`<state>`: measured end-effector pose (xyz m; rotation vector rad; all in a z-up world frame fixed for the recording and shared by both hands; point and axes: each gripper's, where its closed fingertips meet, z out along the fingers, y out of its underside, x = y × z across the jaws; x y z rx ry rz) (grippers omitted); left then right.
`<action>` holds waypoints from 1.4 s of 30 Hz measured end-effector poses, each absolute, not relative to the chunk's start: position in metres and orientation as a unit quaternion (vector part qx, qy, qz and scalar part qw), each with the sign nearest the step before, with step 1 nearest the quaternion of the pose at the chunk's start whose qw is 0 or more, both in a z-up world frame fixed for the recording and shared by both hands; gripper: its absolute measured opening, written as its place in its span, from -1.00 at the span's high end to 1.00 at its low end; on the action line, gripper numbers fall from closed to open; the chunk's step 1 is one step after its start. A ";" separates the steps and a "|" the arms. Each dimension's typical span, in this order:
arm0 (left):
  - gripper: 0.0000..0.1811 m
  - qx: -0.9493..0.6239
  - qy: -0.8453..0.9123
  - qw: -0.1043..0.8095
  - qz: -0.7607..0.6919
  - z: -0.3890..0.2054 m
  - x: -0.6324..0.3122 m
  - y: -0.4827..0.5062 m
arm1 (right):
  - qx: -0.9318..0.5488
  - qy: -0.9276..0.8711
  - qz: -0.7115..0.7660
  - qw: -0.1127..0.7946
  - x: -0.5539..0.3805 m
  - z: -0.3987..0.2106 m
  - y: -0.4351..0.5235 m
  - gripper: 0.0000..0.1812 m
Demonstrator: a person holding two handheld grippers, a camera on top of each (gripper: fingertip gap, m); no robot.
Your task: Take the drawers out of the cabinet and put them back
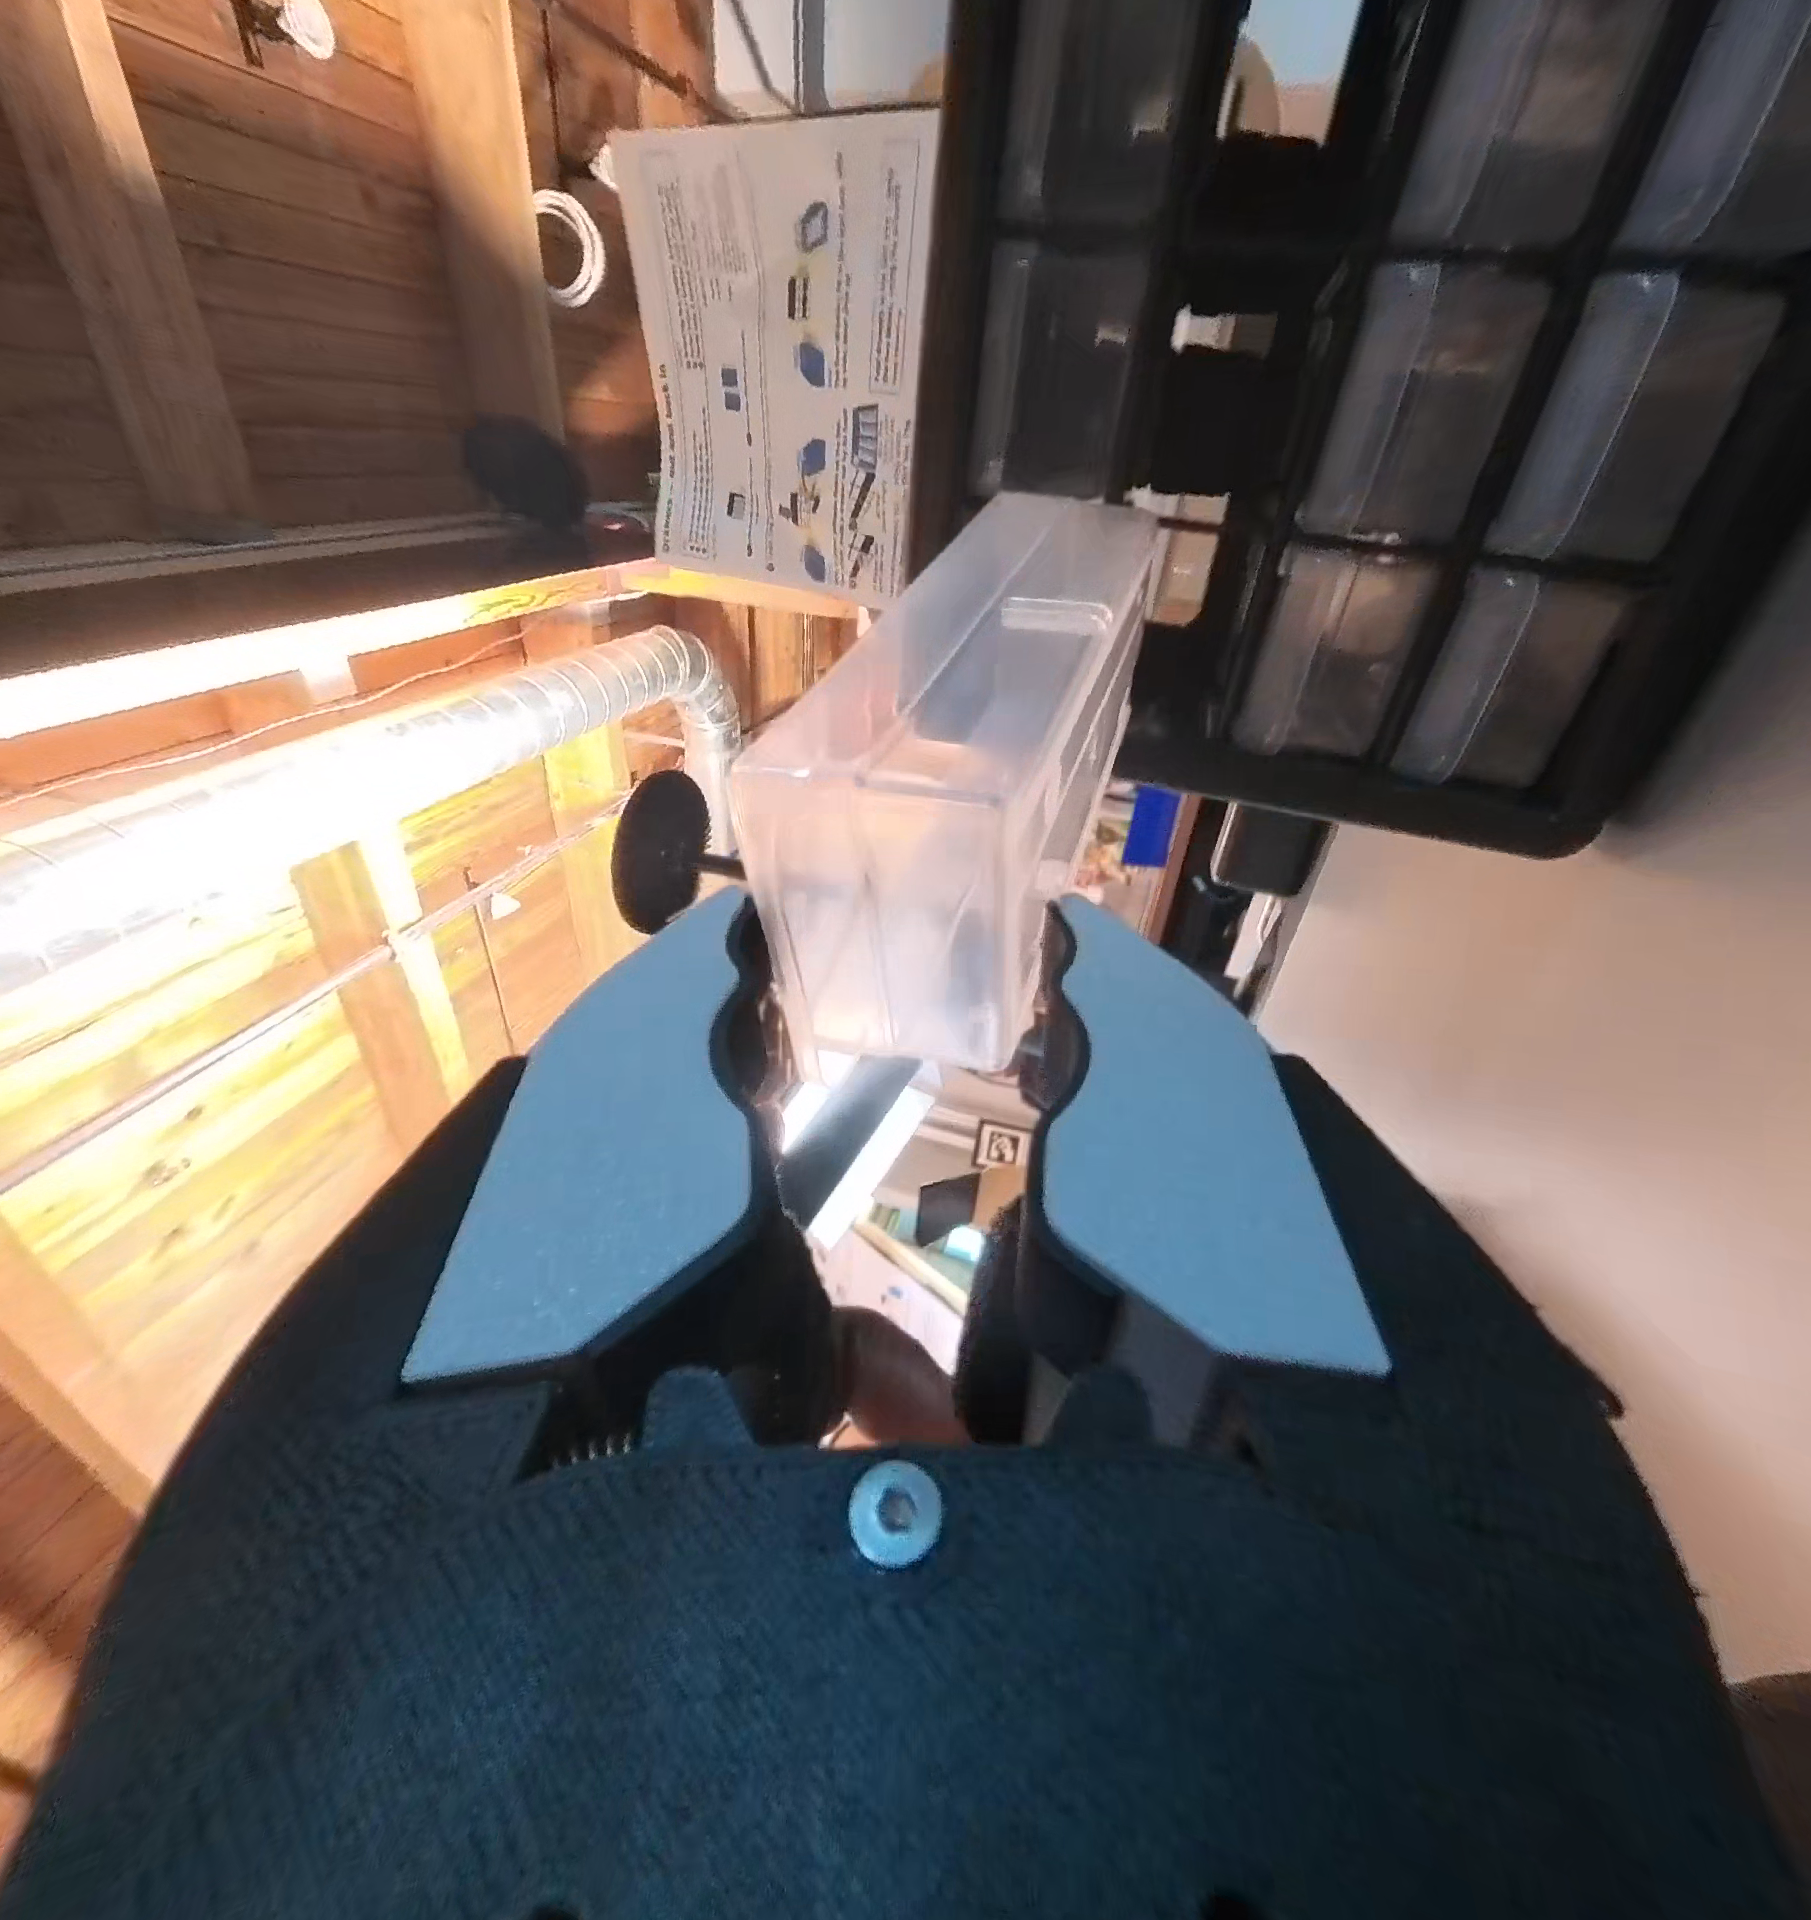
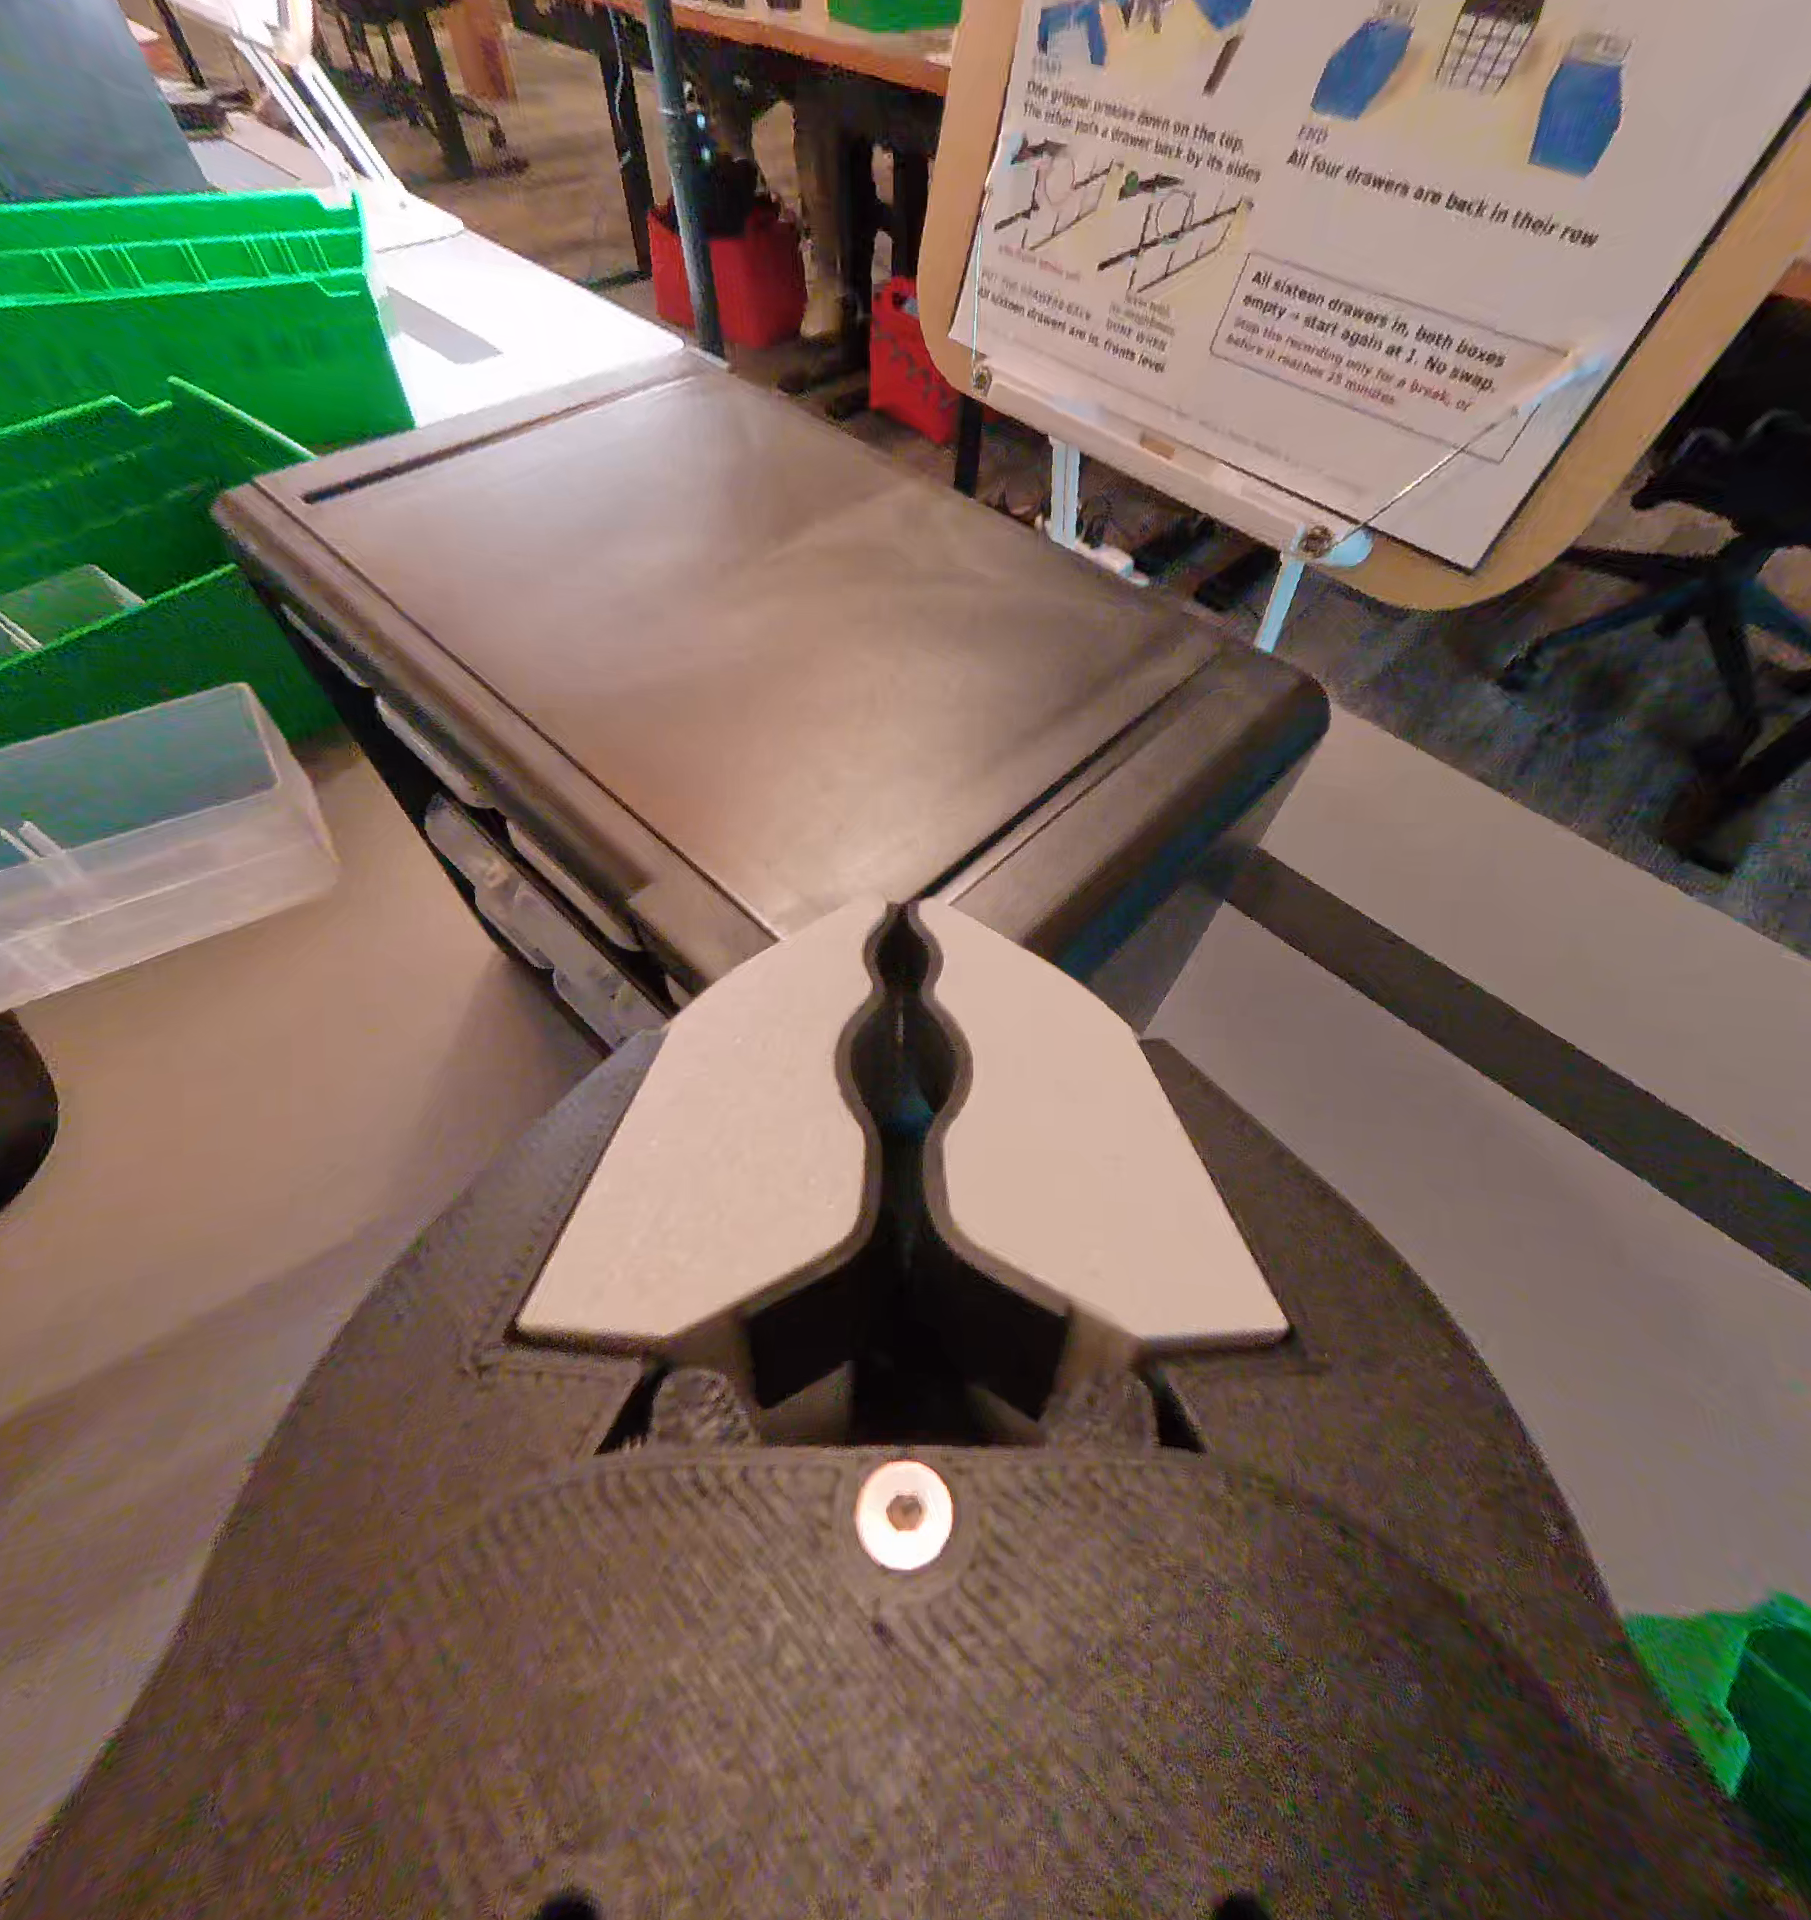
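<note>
My left gripper (image 1: 901, 925) is shut on the near end of a clear plastic drawer (image 1: 942, 790). The drawer is out of the cabinet, and its far end points at an open slot in the black cabinet (image 1: 1452, 416), whose other slots hold clear drawers. The left wrist view is turned on its side. In the right wrist view my right gripper (image 2: 906, 914) is shut and empty, its tips at the near corner of the cabinet's flat top (image 2: 735, 644). The same clear drawer (image 2: 122, 831) shows at the left in front of the cabinet.
Green plastic bins (image 2: 153, 312) stand left of the cabinet and another green bin (image 2: 1774, 1725) is at the lower right. An instruction board (image 2: 1348, 208) stands behind the cabinet on the grey table (image 2: 1503, 1039). Chairs and desks lie beyond.
</note>
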<state>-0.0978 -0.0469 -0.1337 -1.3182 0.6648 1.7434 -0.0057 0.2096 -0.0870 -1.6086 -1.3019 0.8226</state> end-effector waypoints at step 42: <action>0.49 -0.587 0.312 0.297 0.685 -0.159 -0.116 0.013 | -0.671 -0.566 0.226 0.423 -0.008 -0.089 0.209 0.99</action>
